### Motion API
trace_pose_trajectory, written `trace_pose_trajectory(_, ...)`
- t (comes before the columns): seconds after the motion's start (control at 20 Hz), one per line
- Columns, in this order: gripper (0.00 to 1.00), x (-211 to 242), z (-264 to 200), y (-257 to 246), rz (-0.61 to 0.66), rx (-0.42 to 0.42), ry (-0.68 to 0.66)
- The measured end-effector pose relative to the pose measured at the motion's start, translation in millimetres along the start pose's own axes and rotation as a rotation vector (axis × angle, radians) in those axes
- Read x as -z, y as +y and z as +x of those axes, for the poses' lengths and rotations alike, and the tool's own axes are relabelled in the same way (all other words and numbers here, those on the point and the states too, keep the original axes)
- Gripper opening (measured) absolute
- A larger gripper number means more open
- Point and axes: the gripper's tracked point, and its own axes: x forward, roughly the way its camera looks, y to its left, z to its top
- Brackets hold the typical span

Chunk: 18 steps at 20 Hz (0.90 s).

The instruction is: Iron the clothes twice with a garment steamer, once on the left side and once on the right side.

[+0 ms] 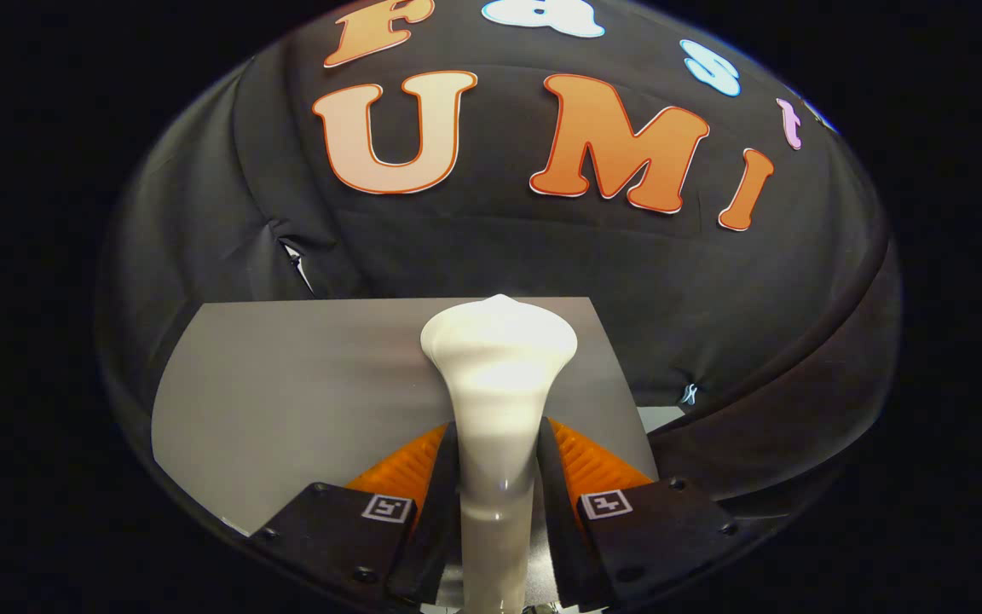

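Observation:
A white garment steamer (498, 375) stands up between my two fingers, its neck clamped by both pads and its wide head flaring out beyond the fingertips. My gripper (498, 443) is shut on the steamer's neck. The steamer's head hangs over a flat grey surface (303, 375) that reaches from the fingers out to the booth's black cloth wall. I cannot make out any garment on that surface; it looks plain and smooth.
The grey surface ends in a straight far edge just behind the steamer's head. Black cloth wall (713, 281) rises beyond it and curves round the right side, with a small tear (297, 260) to the left.

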Motion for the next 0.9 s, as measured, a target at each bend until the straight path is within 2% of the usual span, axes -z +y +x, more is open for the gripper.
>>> trace_pose_trajectory(0.15,0.46,-0.3,-4.7,0.8,0.037,-0.026,-0.026)
trace_pose_trajectory(0.2,0.4,-3.0,-9.8,3.1,0.055,-0.043,-0.05)
trace_pose_trajectory(0.35,0.39,-17.6,-35.9,2.3,0.045,-0.049,-0.158)
trace_pose_trajectory(0.45,0.4,-25.0,-61.5,4.5,0.021,-0.059,-0.233)
trace_pose_trajectory(0.9,0.39,-34.6,-225.8,-15.2,0.082,-0.139,-0.587)
